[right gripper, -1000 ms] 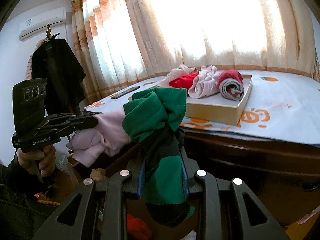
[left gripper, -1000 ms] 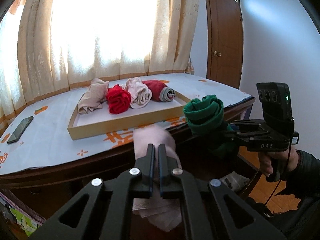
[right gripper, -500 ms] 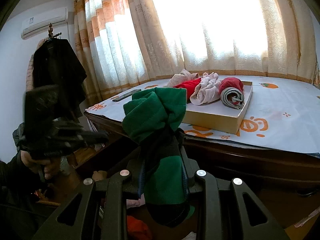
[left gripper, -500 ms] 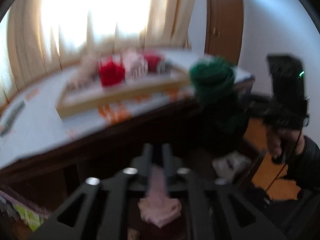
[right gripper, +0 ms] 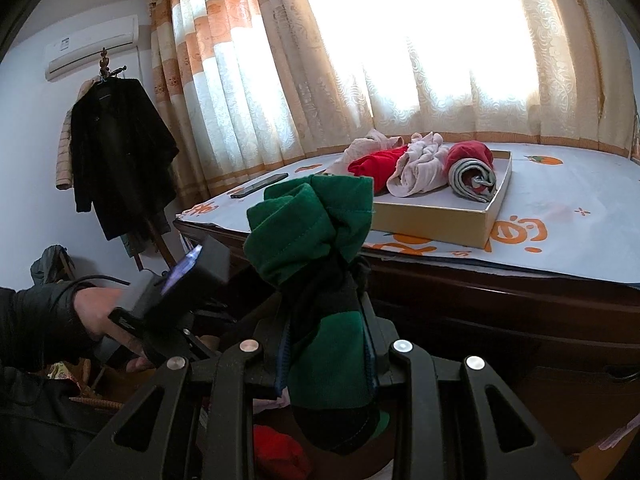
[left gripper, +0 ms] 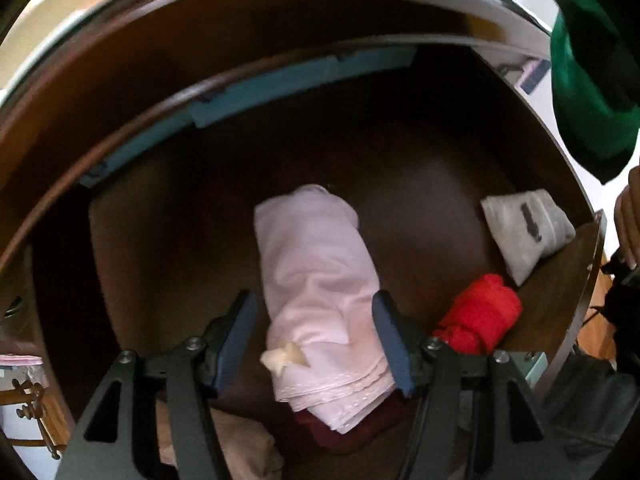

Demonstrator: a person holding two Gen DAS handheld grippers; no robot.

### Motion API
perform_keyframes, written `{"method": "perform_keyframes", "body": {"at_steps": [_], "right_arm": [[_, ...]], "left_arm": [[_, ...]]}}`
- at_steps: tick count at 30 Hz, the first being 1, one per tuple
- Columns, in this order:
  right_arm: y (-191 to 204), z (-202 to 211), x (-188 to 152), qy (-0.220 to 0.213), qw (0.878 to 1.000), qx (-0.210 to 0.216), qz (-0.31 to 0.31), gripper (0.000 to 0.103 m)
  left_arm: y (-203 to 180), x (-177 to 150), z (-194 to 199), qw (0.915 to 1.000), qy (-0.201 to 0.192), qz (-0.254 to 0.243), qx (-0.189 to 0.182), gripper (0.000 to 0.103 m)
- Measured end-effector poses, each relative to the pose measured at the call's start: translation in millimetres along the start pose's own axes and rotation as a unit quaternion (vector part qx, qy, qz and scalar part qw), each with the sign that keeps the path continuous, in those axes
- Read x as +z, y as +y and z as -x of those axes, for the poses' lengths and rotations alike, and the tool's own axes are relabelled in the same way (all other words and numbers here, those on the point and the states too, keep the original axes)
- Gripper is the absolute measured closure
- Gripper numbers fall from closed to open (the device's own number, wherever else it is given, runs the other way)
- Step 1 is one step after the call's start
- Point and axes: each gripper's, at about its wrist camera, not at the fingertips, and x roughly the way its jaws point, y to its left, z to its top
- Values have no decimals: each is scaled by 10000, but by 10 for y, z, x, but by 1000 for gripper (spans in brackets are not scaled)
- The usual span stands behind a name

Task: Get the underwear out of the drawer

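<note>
Two grippers are yours here. Your left gripper (left gripper: 314, 330) points down into the open drawer (left gripper: 432, 184), its jaws opening, with the pale pink underwear (left gripper: 320, 280) lying between them, untouched by the pads. Beside it in the drawer lie a red roll (left gripper: 480, 314) and a grey folded piece (left gripper: 526, 228). Your right gripper (right gripper: 326, 354) pinches the green underwear (right gripper: 308, 224) above the drawer. Beyond, on the desk (right gripper: 560, 236), a shallow box (right gripper: 432, 224) holds four rolled pieces.
</note>
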Motion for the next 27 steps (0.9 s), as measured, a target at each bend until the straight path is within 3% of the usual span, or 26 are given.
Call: {"method": "perform_keyframes", "body": {"at_steps": [2, 4, 5, 10, 16, 22, 27], "right_arm": [[-3, -6, 5, -2, 10000, 15, -14, 72], [-3, -18, 5, 2, 10000, 15, -21, 72], [4, -17, 4, 2, 10000, 19, -12, 72], [8, 21, 18, -44, 10000, -26, 35, 72], [-45, 94, 75, -125, 9998, -138, 14, 72], [-89, 156, 160, -210, 9995, -252, 19, 72], [-109, 184, 264, -206, 9990, -357, 157, 72]], "left_arm": [[-18, 18, -63, 9998, 194, -58, -31, 45], [-29, 25, -134, 9992, 364, -147, -60, 78], [-53, 12, -165, 9987, 437, -263, -25, 90], [-179, -75, -19, 9984, 1, -532, 165, 94], [-176, -338, 494, 9945, -867, -510, 301, 94], [-172, -447, 1199, 9810, -1784, -560, 514, 94], [-180, -337, 1625, 9676, -2329, -712, 663, 94]]}}
